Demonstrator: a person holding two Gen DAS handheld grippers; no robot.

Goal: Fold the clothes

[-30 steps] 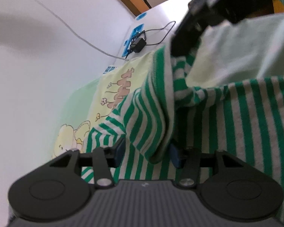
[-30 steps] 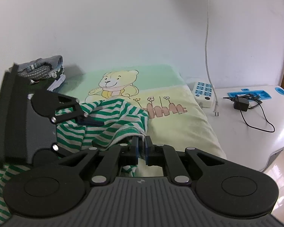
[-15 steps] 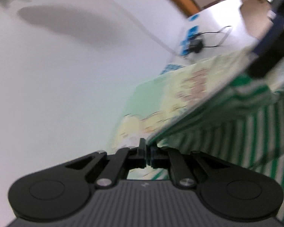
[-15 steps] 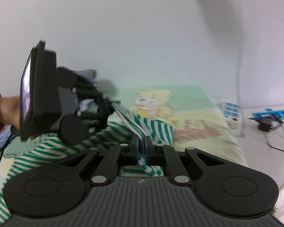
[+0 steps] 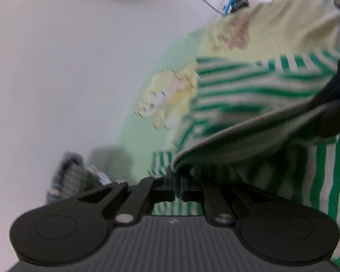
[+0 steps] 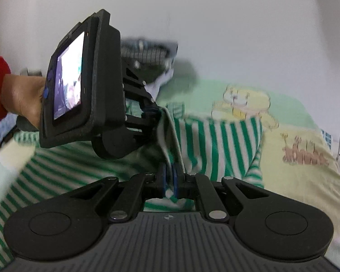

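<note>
Left gripper (image 5: 177, 184) and right gripper (image 6: 169, 180), each clamped tight on a hem edge of the green-and-white striped garment (image 6: 217, 145), which is stretched between them above the bear-print sheet (image 6: 301, 136). No legible writing; the left gripper's screen (image 6: 69, 79) is unreadable.

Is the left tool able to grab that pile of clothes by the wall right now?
Probably not right now. The left tool is shut on the edge of the striped shirt, so it has no free grip. The pile of clothes sits off to its side by the wall; it would need to let go first.
</note>
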